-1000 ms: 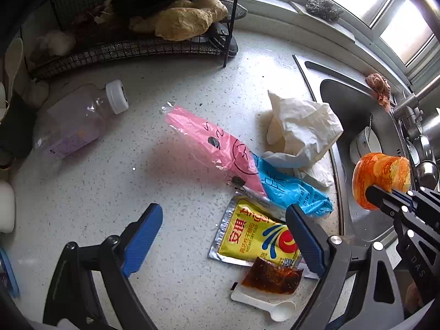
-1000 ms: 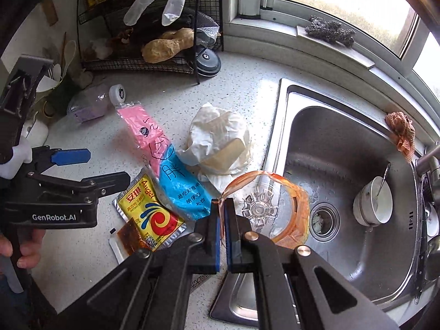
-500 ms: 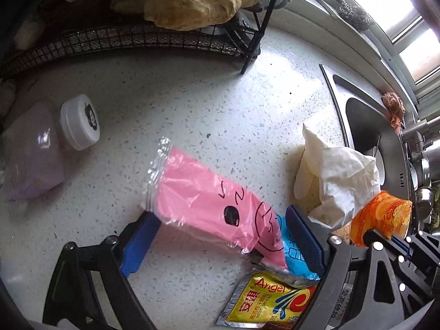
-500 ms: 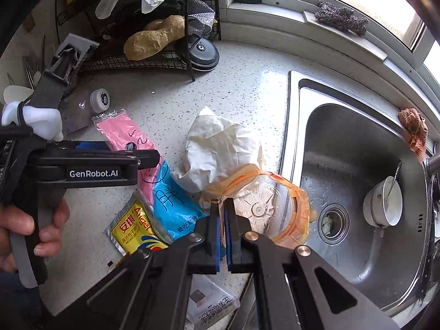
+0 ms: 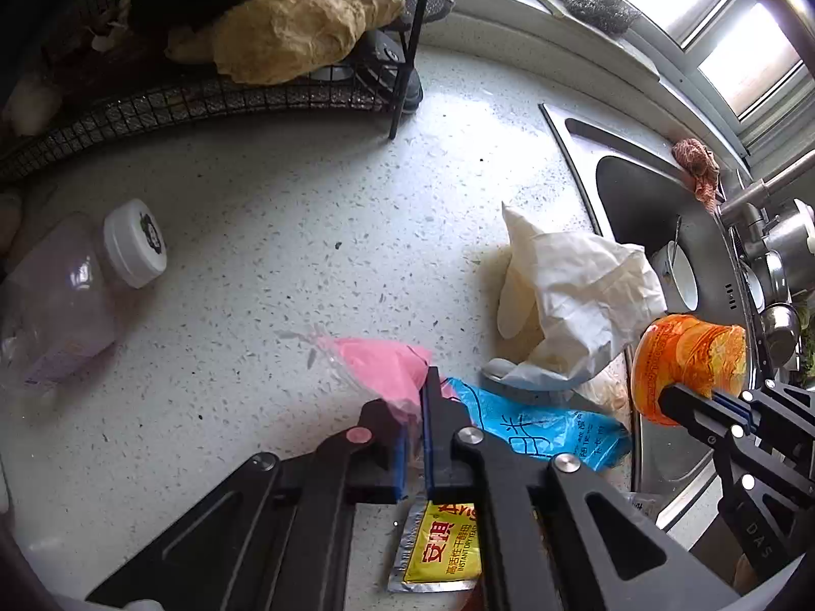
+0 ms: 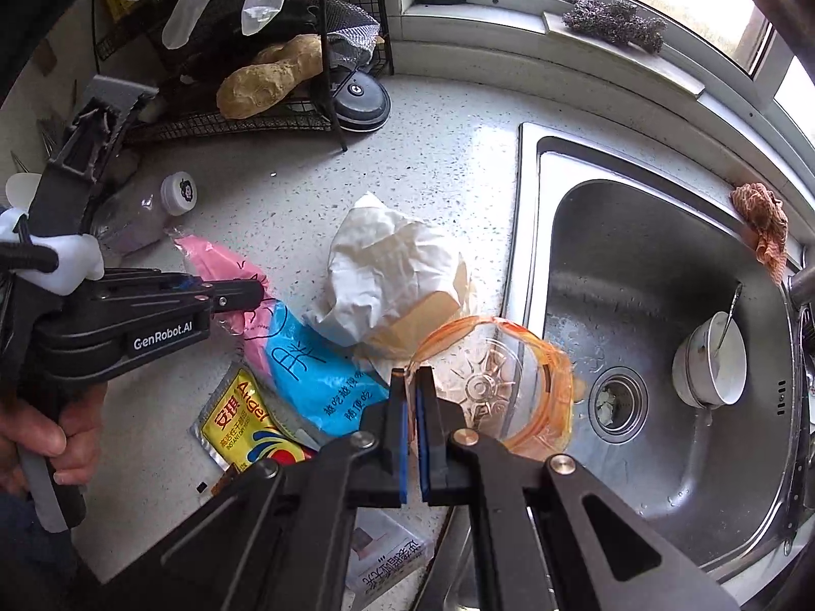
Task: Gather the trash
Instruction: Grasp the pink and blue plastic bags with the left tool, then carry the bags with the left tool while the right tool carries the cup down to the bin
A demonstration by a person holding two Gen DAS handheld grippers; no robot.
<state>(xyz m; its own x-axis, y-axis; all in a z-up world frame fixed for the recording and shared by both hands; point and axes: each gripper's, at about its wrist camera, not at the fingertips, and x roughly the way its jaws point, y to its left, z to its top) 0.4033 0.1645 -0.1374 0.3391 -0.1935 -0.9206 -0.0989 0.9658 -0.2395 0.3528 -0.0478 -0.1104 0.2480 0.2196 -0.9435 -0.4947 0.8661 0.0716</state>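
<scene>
Trash lies on a speckled white counter (image 5: 305,214). My left gripper (image 5: 420,388) is closing its jaws on the near end of a pink plastic wrapper (image 5: 377,364), and the pads pinch it. In the right wrist view the left gripper (image 6: 257,295) sits over that pink wrapper (image 6: 214,257). A blue wrapper (image 5: 535,433) lies next to it, a yellow sachet (image 5: 443,550) below. My right gripper (image 6: 411,382) is shut on the rim of a clear cup with an orange label (image 6: 489,387), held near the sink's edge. A crumpled white bag (image 6: 392,265) lies beside the cup.
A lying plastic bottle with a white cap (image 5: 66,300) is at the left. A black wire rack (image 5: 204,96) holding brown lumps stands at the back. The steel sink (image 6: 636,280) on the right holds a white bowl (image 6: 713,361). A hand (image 6: 46,438) grips the left tool.
My left gripper moved forward over the pink wrapper and went from wide open to shut on it. The right gripper kept its hold on the cup and drifted slightly.
</scene>
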